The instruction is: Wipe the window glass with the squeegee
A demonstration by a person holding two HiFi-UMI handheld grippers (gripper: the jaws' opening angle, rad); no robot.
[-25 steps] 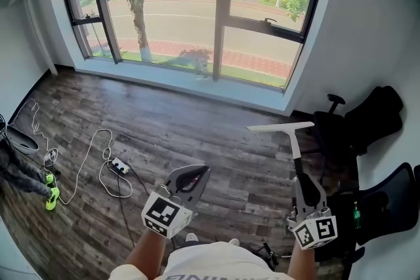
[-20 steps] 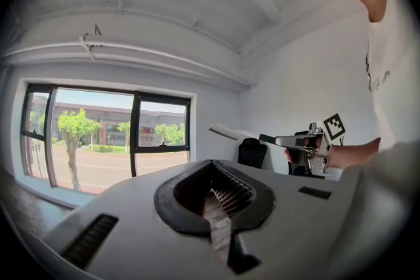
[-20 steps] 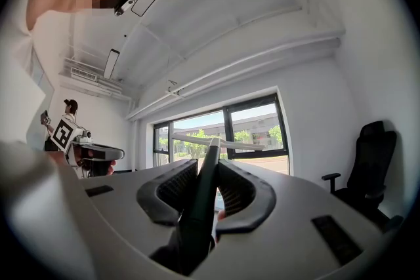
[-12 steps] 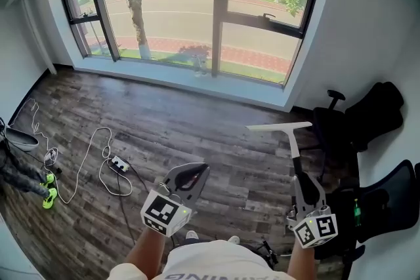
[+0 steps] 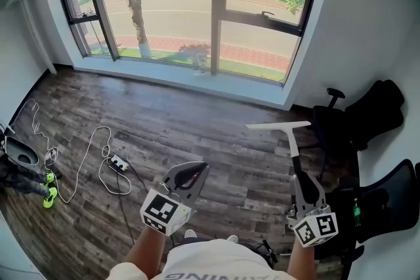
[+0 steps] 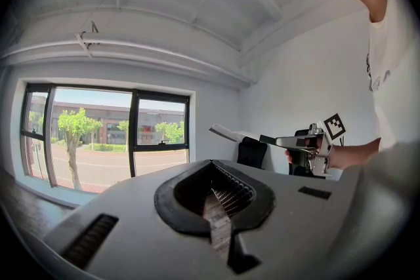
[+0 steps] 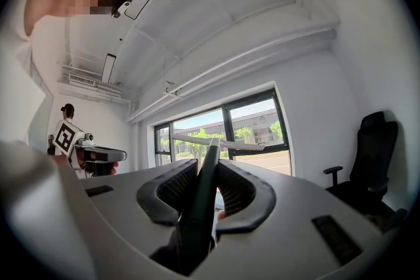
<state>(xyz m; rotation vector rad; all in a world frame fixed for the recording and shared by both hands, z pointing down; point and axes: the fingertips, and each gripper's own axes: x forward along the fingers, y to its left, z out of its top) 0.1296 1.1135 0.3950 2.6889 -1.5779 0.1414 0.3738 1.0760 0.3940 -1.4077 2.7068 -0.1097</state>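
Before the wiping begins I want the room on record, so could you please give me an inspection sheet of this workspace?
Surface: window glass, squeegee not touching it; wooden floor lies between.
Job's things: squeegee, blade toward the window, held above the floor.
Clutter: black office chairs at right; dark gear at left edge, unclear.
Grippers: right gripper jaws shut on the squeegee handle; left gripper jaws together, nothing between.
Cables: white cable looped on the floor to a power strip.
Surroundings: white walls; road and trees outside.

No legible text or numbers.
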